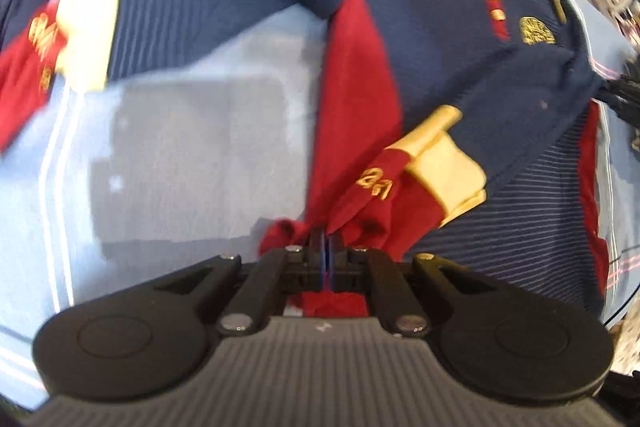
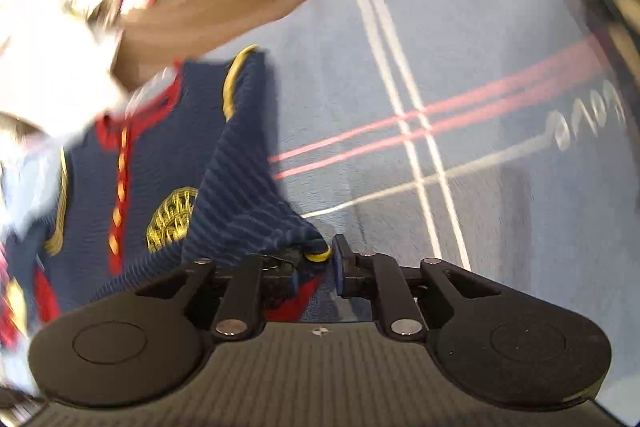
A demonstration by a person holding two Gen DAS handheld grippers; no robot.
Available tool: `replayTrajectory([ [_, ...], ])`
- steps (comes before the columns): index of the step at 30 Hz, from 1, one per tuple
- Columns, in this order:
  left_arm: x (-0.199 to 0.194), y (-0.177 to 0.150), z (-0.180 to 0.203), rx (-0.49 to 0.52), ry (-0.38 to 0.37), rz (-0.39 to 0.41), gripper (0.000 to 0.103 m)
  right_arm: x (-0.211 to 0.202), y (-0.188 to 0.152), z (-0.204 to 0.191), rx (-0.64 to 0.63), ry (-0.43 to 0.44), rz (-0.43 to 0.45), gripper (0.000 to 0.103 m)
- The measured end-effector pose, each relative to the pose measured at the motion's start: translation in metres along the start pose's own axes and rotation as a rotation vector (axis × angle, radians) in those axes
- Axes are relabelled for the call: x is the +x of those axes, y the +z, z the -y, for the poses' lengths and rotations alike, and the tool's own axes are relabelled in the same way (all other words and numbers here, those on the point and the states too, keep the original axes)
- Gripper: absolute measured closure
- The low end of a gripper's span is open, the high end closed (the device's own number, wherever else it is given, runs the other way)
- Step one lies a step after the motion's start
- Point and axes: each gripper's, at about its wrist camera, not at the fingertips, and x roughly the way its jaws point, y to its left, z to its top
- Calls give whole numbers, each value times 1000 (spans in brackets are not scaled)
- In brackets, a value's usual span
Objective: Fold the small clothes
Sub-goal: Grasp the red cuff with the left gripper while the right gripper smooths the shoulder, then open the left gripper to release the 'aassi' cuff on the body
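Two grippers are on one small garment, a navy shirt [image 1: 452, 39] with a red panel, gold buttons and a gold crest, spread over a light blue cloth [image 1: 180, 147] that covers the surface. At the far left of your left wrist view, a navy striped sleeve [image 1: 168, 15] with a pale yellow cuff lies flat on the cloth, next to a blurred red piece with gold lettering. Moving right, your left gripper [image 1: 327, 247] has its jaws clenched on a bunched red fold of the shirt, near its other yellow cuff [image 1: 444, 163]. The shirt body runs up and to the right from there, crest near the right edge.

In your right wrist view, the shirt [image 2: 152, 187] fills the left side, button placket and crest facing the camera. Your right gripper [image 2: 316, 259] has its jaws parted a little, with a yellow-trimmed edge of navy striped fabric between them; the left pad touches it. To the right lies bare blue cloth [image 2: 480, 67] with white and pink stripes.
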Motion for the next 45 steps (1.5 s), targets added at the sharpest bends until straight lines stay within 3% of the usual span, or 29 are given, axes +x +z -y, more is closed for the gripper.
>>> replayTrajectory([
  [1,-1,-2,-2,-11,-6,4,102,-4,-1,-2,4,-10,2,50],
  [3,-2,-4,2,17,7,8,101,-14,-2,-19,-112,-67,-4,49],
  [6,2,-1,8,52,25,3,101,-40,-1,-35,-217,-171,53,28],
  [8,2,0,13,56,29,4,101,-58,5,-42,-224,-248,138,27],
  [9,2,-1,13,56,31,5,101,-63,11,-49,-257,-221,168,27],
  [11,3,0,13,51,31,6,100,-56,26,-68,-359,-109,148,26],
  [14,2,-1,13,41,29,8,100,-26,48,-95,-406,-2,94,35],
  [17,0,-1,13,33,33,12,100,8,60,-114,-441,3,15,52],
  [18,0,-1,13,34,37,13,100,18,61,-118,-450,-21,-9,53],
  [20,-1,-2,13,33,39,17,99,36,58,-116,-443,-170,-97,53],
  [22,-1,-2,13,31,37,21,99,35,50,-101,-391,-163,-134,53],
  [23,0,-2,13,29,37,22,99,36,49,-98,-390,-170,-133,56],
  [24,0,-2,12,25,35,22,99,38,49,-95,-385,-190,-138,68],
  [28,0,-1,12,19,30,22,99,36,52,-93,-329,-227,-141,71],
  [30,0,0,12,20,29,20,99,40,50,-95,-337,-227,-138,79],
  [37,-2,-1,5,-6,10,31,99,3,62,-86,-179,-109,-57,98],
  [42,0,1,4,2,15,27,99,-7,82,-80,-165,-76,22,103],
  [44,0,1,3,5,15,28,99,5,85,-86,-206,-66,-13,103],
  [45,0,0,2,0,12,30,99,6,84,-88,-207,-32,-15,97],
])
